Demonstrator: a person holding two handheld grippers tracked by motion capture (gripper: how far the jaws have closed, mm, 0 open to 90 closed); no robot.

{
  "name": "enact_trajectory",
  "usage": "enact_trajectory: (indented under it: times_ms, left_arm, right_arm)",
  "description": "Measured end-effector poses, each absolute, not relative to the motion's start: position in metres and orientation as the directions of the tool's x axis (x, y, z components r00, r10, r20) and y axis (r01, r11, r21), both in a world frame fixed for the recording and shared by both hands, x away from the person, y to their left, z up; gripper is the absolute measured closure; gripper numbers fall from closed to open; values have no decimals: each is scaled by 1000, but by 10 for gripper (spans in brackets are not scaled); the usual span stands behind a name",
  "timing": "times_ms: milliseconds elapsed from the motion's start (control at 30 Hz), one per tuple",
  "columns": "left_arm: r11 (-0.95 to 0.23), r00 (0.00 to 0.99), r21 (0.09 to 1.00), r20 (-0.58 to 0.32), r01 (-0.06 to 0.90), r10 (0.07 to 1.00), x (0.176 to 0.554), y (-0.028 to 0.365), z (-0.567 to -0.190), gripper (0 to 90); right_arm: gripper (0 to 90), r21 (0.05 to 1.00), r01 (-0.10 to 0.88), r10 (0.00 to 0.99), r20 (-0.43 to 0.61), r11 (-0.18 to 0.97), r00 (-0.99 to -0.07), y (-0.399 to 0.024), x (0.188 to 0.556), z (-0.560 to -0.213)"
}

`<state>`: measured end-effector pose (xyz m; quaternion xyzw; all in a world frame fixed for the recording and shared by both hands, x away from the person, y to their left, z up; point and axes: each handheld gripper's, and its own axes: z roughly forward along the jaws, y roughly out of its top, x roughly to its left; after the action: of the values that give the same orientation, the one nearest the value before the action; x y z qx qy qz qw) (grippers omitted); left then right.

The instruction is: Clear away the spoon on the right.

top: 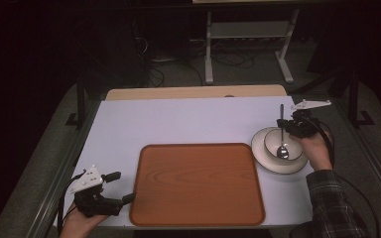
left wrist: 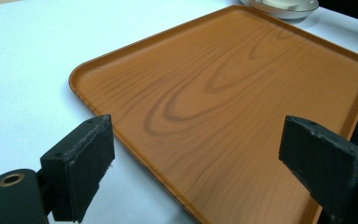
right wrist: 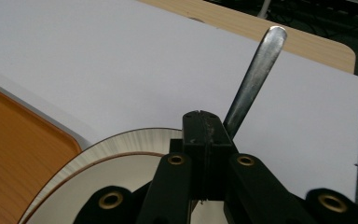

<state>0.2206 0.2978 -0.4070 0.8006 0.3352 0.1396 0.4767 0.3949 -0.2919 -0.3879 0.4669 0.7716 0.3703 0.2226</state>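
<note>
1. Progress: the slim metal spoon is already pinched by the right gripper, w/ its scoop end down in the white ceramic bowl. That bowl sits on a white saucer w/ a thin dark rim line, just right of the wood-grain orange tray.
2. Judged from this, the grab is done; what's left looks like lifting or moving the spoon, maybe toward the tray. The tray carries nothing yet.
3. Right gripper fingers: pressed together on the spoon handle. In the right gripper view the handle sticks up and away past the closed jaw tips, over the bowl's far side.
4. Right hand pose: forearm in a plaid sleeve comes from the bottom right, hand beside the saucer's right edge, gripper pointing left over the bowl.
5. Left gripper: jaws spread wide, nothing between them. Sits at the tray's near-left corner, aimed at the tray; looks idle.
6. Left gripper view: the tray's rim runs between the two black pads, no contact seen.
7. All on a pale lilac tabletop.
</note>
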Motion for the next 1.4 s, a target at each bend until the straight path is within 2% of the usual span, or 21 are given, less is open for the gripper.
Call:
enact_trajectory:
  times_ms: [1400]
  left_arm:
    - [-325,738,856,-93,402,668,220,298,-407,96]
  right_arm:
    - [893,776,587,936,-11,230,-352,-327,374,-385]
